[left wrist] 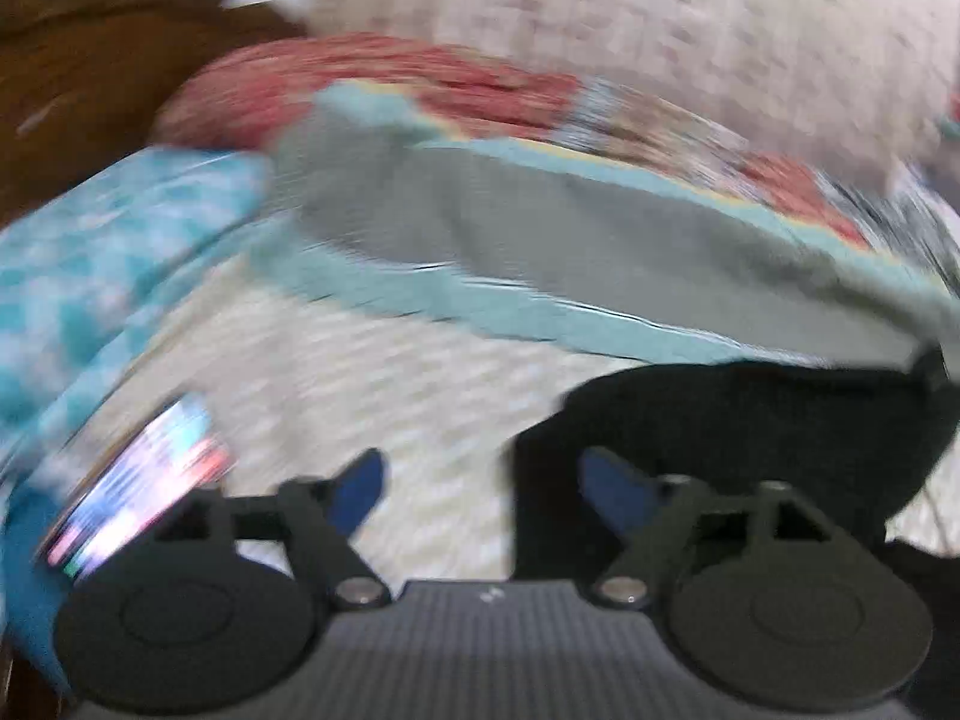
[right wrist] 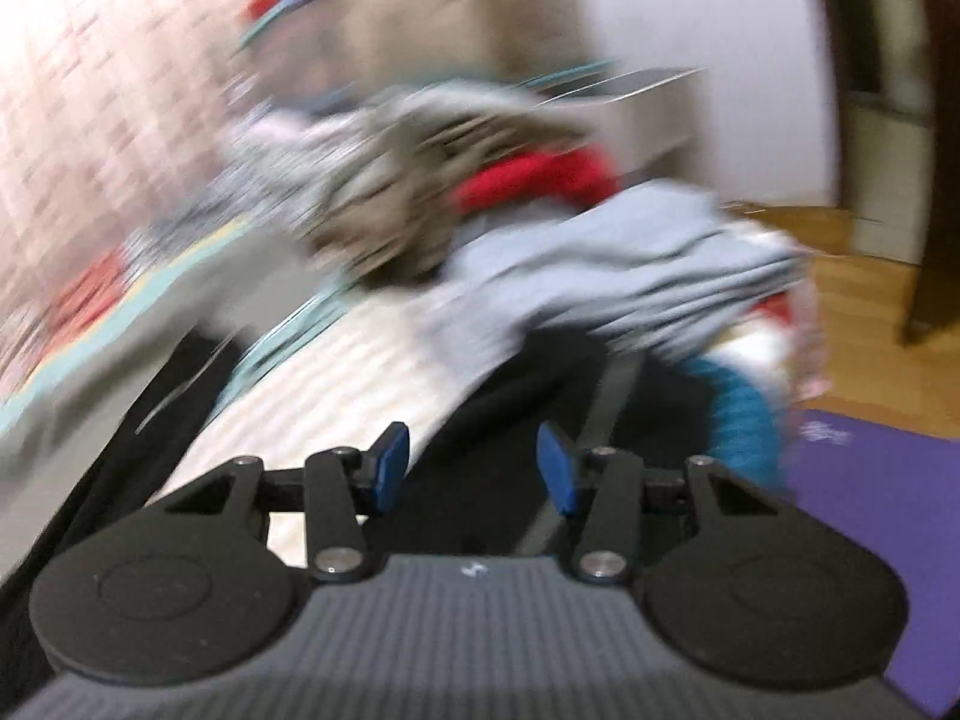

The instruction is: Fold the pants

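Black fabric pants (left wrist: pixel 720 438) directly ahead-right of left gripper (left wrist: pixel 480 489); under and ahead of right gripper (right wrist: pixel 474 468). Both jaws spread, empty. Long axis unreadable through blur.

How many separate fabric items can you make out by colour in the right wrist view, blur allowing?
Black: 1, the pants
Pale blue-grey: 1, a crumpled garment
Red: 1, a garment
Grey-brown: 1, a heap
Teal: 1, a knit piece
Total: 5. Blur may hide more.
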